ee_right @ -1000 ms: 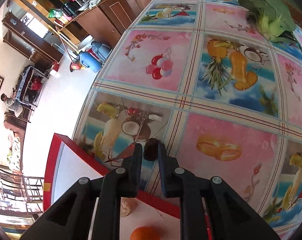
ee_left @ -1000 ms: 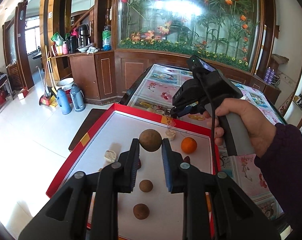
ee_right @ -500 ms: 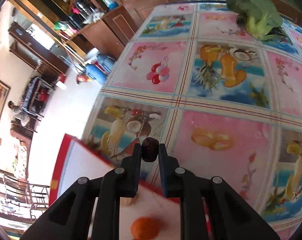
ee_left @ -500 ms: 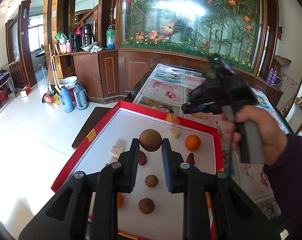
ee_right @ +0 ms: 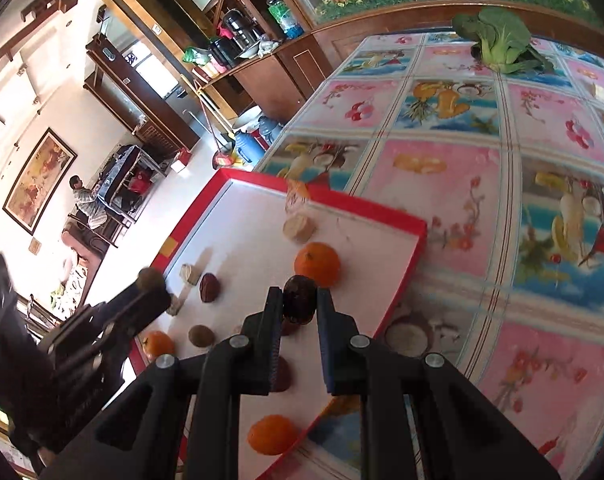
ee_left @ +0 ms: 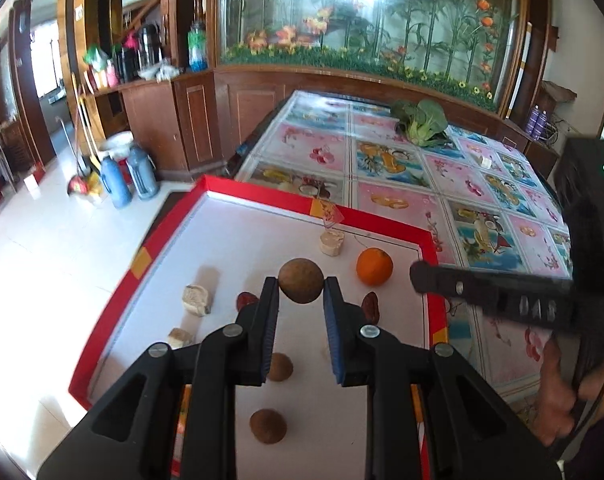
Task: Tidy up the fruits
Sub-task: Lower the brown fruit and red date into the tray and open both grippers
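Observation:
My left gripper (ee_left: 300,292) is shut on a round brown fruit (ee_left: 300,280) and holds it above the red-rimmed white tray (ee_left: 238,196). My right gripper (ee_right: 299,302) is shut on a dark red date (ee_right: 299,298), held over the tray (ee_right: 405,256) near its right rim. On the tray lie an orange (ee_left: 374,266), red dates (ee_left: 370,305), two small brown fruits (ee_left: 268,426) and pale chunks (ee_left: 196,300). The right wrist view shows oranges (ee_right: 317,263) and a date (ee_right: 209,287) there too.
The tray sits at the near end of a table with a fruit-print cloth (ee_left: 453,168). A leafy green vegetable (ee_left: 421,120) lies at the far end. The floor to the left holds blue flasks (ee_left: 114,180) and wooden cabinets (ee_left: 198,120).
My right gripper has swung from over the tablecloth back over the tray, carrying the date. My left gripper has kept the brown fruit and shifted slightly.

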